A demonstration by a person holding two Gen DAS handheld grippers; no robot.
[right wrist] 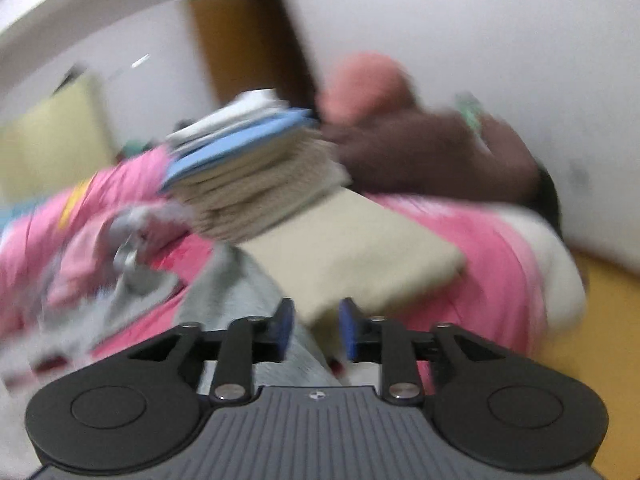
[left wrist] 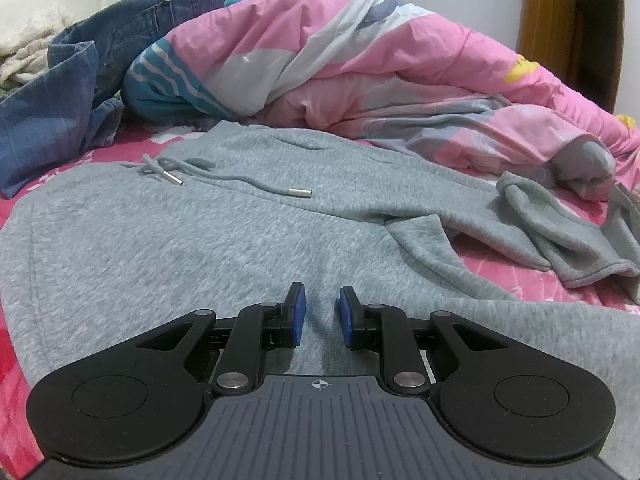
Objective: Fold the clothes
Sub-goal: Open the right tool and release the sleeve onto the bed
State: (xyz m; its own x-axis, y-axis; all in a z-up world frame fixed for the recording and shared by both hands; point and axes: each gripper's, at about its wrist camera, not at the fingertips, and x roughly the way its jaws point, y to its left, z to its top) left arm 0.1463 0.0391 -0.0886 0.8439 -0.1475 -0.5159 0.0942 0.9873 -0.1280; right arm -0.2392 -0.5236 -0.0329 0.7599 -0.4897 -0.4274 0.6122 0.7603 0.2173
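Bedroom setting: a bed with a bright pink patterned sheet (left wrist: 132,152), white walls and a brown wooden door (left wrist: 560,28) far ahead and right of the left tool.

Left tool (left wrist: 322,314): blue-padded jaws stand a narrow gap apart, with nothing pressed between them. It hangs low over grey melange fleece sweatpants (left wrist: 180,240) spread flat on the bed, directly beneath and ahead of the tips. The waistband drawcord (left wrist: 224,180) with metal-tipped ends lies further ahead, slightly left. One grey trouser leg (left wrist: 560,236) lies bunched ahead and to the right. Beyond the sweatpants, a crumpled pink, white and teal quilt (left wrist: 340,56) fills the far side. Blue denim jeans (left wrist: 104,56) are heaped ahead-left, with a cream knitted garment (left wrist: 28,44) further left.

Right tool (right wrist: 316,330): view heavily motion-blurred. Jaws stand parted; grey fabric (right wrist: 256,296) shows below and between them, but the pads do not appear to press on it. A folded beige cloth (right wrist: 360,256) lies just ahead. Behind it sits a stack of folded laundry (right wrist: 256,168), cream knit beneath blue and white pieces. Ahead-right, a dark brown mass (right wrist: 432,156), too blurred to identify.
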